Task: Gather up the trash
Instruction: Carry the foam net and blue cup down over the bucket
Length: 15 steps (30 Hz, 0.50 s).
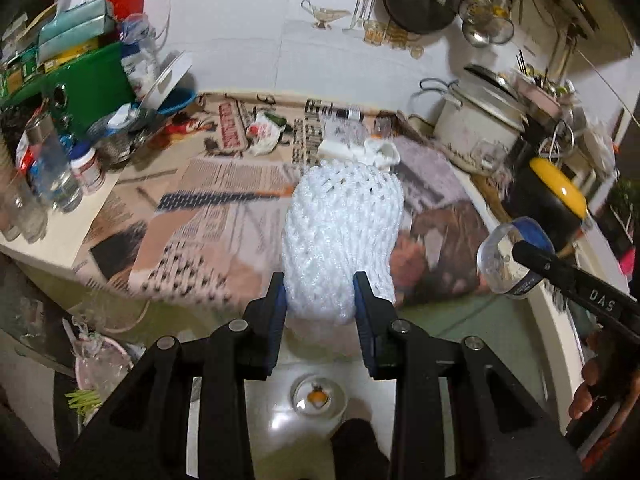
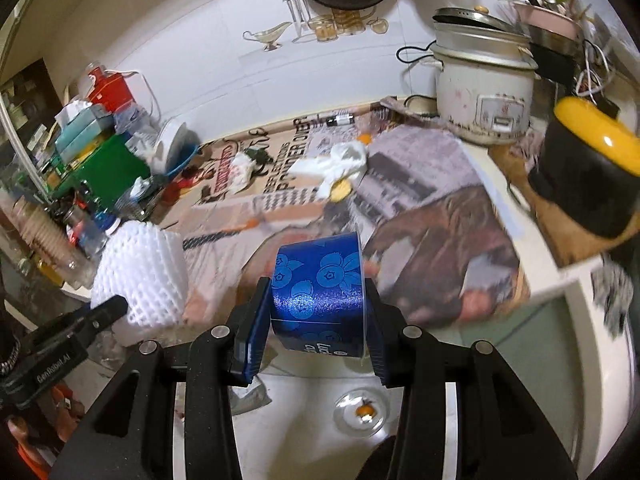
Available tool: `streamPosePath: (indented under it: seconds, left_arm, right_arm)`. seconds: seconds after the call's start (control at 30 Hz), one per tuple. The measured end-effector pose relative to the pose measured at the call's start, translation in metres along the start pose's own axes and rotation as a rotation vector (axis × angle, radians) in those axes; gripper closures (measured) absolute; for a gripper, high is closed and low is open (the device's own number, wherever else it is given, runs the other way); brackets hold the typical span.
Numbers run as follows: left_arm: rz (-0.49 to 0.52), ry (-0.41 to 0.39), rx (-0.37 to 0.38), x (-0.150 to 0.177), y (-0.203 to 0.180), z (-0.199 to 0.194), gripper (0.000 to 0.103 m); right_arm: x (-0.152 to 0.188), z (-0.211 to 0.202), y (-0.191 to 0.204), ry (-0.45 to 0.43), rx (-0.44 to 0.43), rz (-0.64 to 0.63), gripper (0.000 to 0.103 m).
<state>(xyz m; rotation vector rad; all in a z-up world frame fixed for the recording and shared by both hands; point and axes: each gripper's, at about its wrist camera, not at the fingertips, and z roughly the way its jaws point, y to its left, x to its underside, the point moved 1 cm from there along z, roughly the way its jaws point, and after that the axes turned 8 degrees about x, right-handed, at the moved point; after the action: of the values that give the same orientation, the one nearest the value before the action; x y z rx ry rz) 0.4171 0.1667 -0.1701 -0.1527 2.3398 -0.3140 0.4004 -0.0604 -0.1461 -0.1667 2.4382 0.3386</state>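
Your left tool pinches white foam netting; your right tool pinches blue cup, both above the newspaper-covered table.

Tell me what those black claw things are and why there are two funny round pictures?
They are grabbers that a person holds, one in each hand; no robot. Each carries a camera looking along its fingers, so each picture is one grabber's view. The left gripper squeezes a white foam net. The right gripper squeezes a blue plastic cup with blueberry drawings. Beyond them is a counter covered with newspaper, with crumpled white tissue and a rice cooker. Below is white floor.
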Motion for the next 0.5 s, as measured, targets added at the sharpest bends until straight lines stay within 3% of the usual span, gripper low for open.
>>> streamPosePath:
  seconds: [0.27,0.5]
  left_arm:
    - [-0.013,0.133,0.024,0.056,0.014,0.006,0.071]
    - [-0.037,0.240,0.033,0.106,0.013,0.049,0.071]
  right_arm:
    - [0.048,-0.007,0.016,0.087,0.025,-0.017,0.064]
    - [0.093,0.028,0.005,0.194,0.030,-0.022,0.064]
